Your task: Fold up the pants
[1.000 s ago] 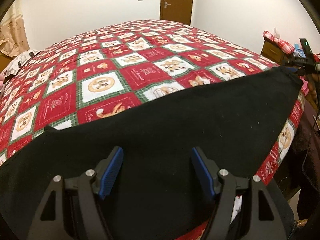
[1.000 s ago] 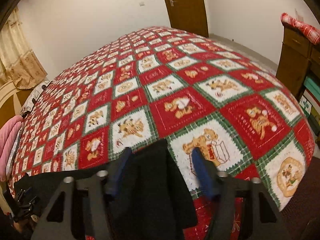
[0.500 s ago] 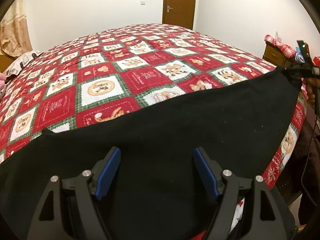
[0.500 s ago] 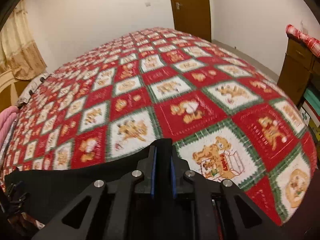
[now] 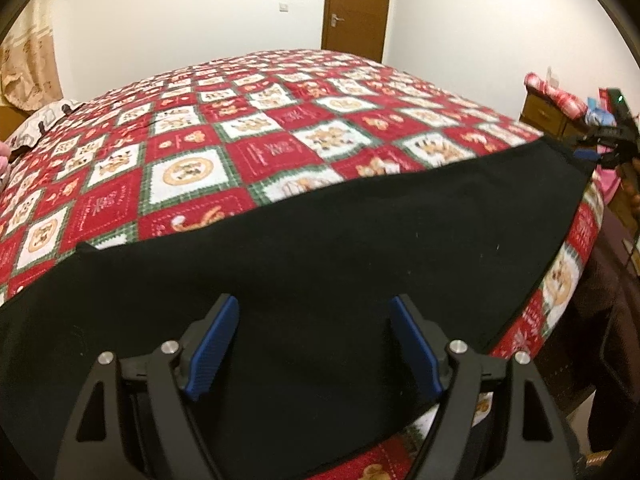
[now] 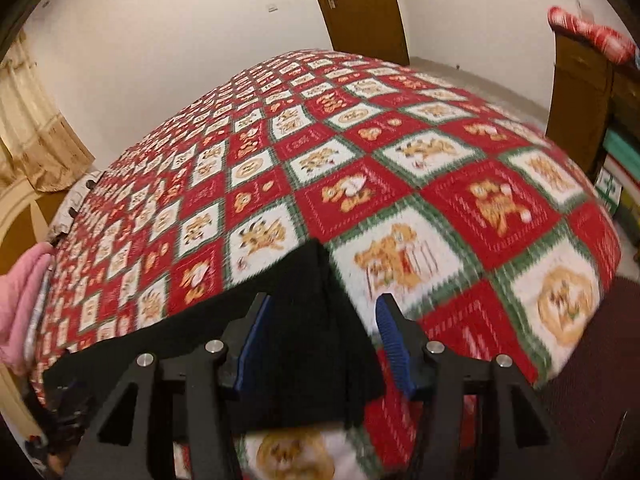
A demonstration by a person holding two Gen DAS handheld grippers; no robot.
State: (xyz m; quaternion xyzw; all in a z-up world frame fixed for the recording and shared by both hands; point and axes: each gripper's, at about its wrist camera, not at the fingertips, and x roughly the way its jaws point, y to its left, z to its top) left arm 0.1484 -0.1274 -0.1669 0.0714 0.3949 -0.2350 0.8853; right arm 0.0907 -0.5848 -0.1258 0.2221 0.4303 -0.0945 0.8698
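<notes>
Black pants [image 5: 340,248] lie stretched flat along the near edge of the bed. In the left wrist view my left gripper [image 5: 316,340] hovers over the cloth, open, its blue pads [image 5: 214,340] clear of the fabric. The right gripper [image 5: 600,148] shows small at the pants' far right end. In the right wrist view that end of the pants [image 6: 312,312] lies between the jaws of my right gripper [image 6: 320,340]. These jaws are opening and the pads [image 6: 394,344] do not press on the cloth.
A red, white and green patchwork bedspread [image 5: 280,148] covers the bed. A wooden door [image 5: 356,4] stands in the far wall. A wooden cabinet [image 6: 580,92] with a red striped cloth on top stands to the right. Pink cloth [image 6: 20,300] lies at the left.
Half a second ago the right gripper was shut on the pants' end; now its jaws stand apart and the cloth lies loose between them. The left gripper's jaws have widened slightly.
</notes>
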